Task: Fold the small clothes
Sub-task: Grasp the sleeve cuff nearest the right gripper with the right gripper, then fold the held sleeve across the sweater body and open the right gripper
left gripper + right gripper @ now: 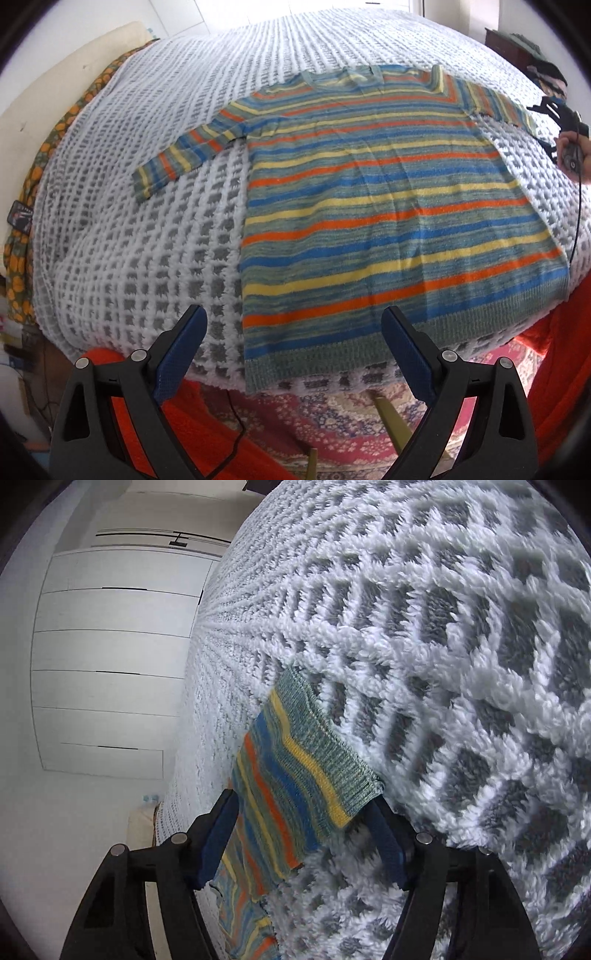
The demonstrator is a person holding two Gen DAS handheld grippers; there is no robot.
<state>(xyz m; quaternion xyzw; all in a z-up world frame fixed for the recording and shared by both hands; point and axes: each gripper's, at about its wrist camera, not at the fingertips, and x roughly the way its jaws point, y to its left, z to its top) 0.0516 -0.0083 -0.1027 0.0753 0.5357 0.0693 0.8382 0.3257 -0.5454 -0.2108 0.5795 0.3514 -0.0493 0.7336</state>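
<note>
On blanket (122,229), striped sweater (369,206), right tool (301,834) astride cuff (332,760)

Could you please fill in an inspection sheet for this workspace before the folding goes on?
Surface: bed under a white and grey waffle blanket, fluffy, fairly even.
Job's things: striped sweater spread flat, front up, both sleeves out; hem at the near edge.
Clutter: orange-patterned cloth at the bed's far left side.
Grippers: left gripper open, above the hem, holding nothing. Right gripper open around the sleeve cuff; pads not pressing it.
Cables: black cable hanging from the right gripper; another by the floor.
Surroundings: white cabinet fronts, patterned red rug.
</note>
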